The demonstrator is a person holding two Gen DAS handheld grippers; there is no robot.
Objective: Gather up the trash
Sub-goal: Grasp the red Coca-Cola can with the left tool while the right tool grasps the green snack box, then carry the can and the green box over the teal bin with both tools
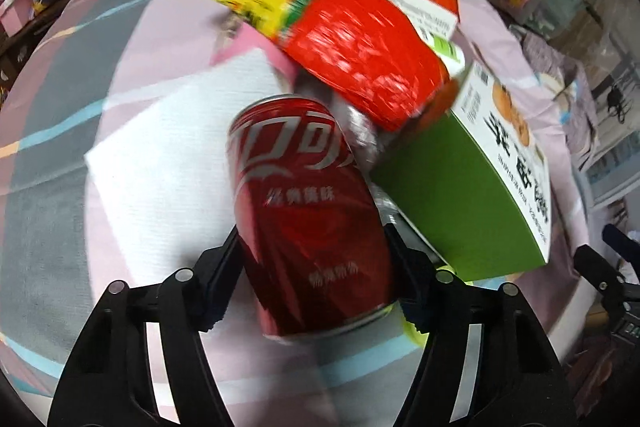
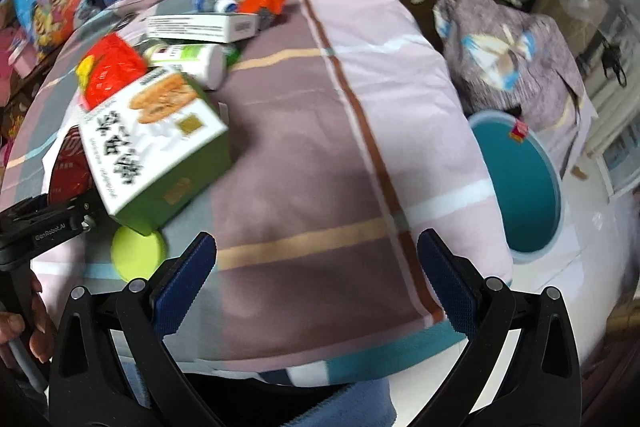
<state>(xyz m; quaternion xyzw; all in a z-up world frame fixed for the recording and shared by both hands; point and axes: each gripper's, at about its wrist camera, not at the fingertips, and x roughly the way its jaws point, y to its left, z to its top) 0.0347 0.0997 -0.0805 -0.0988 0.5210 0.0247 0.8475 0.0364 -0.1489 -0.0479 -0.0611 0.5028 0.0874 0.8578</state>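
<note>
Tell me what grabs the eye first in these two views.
The red cola can fills the middle of the left wrist view, clamped between the left gripper's fingers. Just behind it lie a shiny red snack bag and a green and white cookie box. In the right wrist view, a teal bin stands beyond the table's right edge.

Right hand-held gripper (image 2: pixel 316 287) open above striped cloth (image 2: pixel 320 147); green box (image 2: pixel 156 143) left; teal bin (image 2: pixel 520 187), seemingly floor-level, right.
</note>
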